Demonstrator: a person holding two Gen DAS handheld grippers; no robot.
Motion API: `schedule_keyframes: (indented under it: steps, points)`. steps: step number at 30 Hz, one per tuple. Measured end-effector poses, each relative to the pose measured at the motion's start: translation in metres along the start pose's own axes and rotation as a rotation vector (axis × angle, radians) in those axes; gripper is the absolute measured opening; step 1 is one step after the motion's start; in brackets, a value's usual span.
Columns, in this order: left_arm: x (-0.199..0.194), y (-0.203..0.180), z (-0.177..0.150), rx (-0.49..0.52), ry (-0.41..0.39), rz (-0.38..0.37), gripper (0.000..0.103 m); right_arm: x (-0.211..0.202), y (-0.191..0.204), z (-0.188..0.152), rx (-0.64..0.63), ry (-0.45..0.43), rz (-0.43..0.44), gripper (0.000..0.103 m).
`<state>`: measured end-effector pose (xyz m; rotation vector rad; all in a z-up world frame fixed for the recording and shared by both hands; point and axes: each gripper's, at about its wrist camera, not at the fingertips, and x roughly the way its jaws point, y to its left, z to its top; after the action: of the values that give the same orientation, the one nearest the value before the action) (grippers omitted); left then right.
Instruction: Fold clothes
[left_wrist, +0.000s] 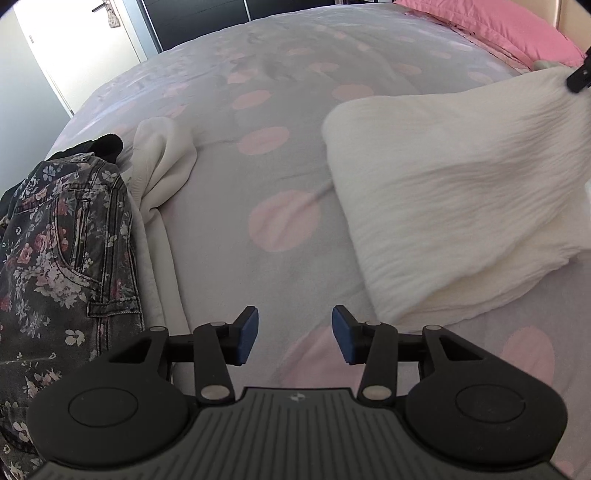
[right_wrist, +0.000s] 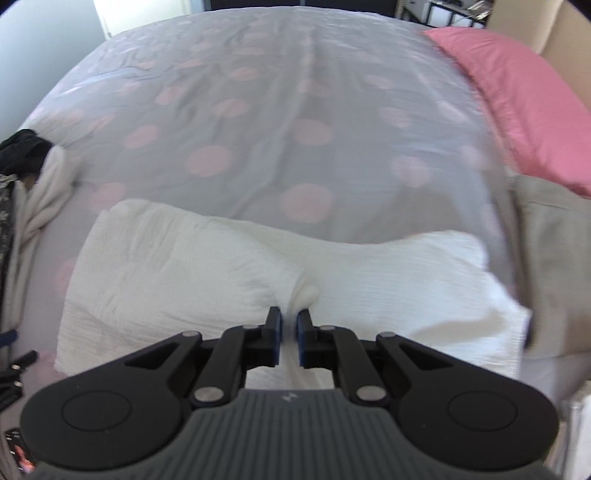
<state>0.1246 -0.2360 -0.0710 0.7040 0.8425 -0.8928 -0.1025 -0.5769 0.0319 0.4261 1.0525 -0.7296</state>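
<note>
Cream crinkled fabric (right_wrist: 207, 258) is pinched at a bunched fold between the nearly closed blue pads (right_wrist: 276, 332) of the right claw (right_wrist: 289, 334). The garment is spread across the near part of the bed (right_wrist: 258, 110), with one half lying to the left of the claw and the other, whiter in the light, to the right. In the left wrist view the same garment (left_wrist: 461, 206) is seen on the right side, drawn up toward its far right corner, where the dark tip of the right claw (left_wrist: 579, 75) is seen at the picture's edge. The left claw (left_wrist: 294, 334) is held open over the grey bedspread with pink dots (left_wrist: 258, 166), with nothing between its blue pads (left_wrist: 248, 334); the garment's near edge lies just to its right, not touching.

A floral dark denim garment (left_wrist: 62, 236) is piled at the left edge of the bed, with a cream knitted garment (left_wrist: 162, 162) beside it and something black (left_wrist: 107, 146) at the far end of the pile. A pink pillow (right_wrist: 524, 103) is seen at the far right of the bed, and a beige cloth (right_wrist: 550, 258) lies to the right of the cream garment. Motion blur is present in the right wrist view.
</note>
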Motion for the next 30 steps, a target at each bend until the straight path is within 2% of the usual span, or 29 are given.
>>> schedule_keyframes:
  steps: [4,12,20,23,26,28,30]
  points:
    - [-0.002,-0.01,0.001,0.027,-0.005,-0.002,0.042,-0.013,-0.059,-0.004,0.05,0.007,-0.042,0.009]
    - [0.002,-0.038,0.008,0.089,-0.007,-0.01,0.042,-0.016,-0.145,-0.011,0.107,0.012,-0.162,0.009]
    - [0.009,-0.068,0.025,0.093,-0.033,-0.091,0.044,0.028,-0.21,-0.03,0.216,0.07,-0.25,0.009]
    - [0.016,-0.077,0.034,0.054,-0.031,-0.119,0.044,0.051,-0.223,-0.04,0.271,0.064,-0.231,0.01]
    - [0.022,-0.08,0.043,-0.035,-0.032,-0.169,0.044,0.066,-0.228,-0.051,0.292,0.055,-0.232,0.018]
    - [0.027,-0.08,0.048,-0.098,-0.029,-0.197,0.046,0.068,-0.231,-0.059,0.294,0.029,-0.242,0.032]
    - [0.033,-0.077,0.049,-0.177,-0.02,-0.225,0.048,0.062,-0.235,-0.069,0.316,-0.003,-0.231,0.039]
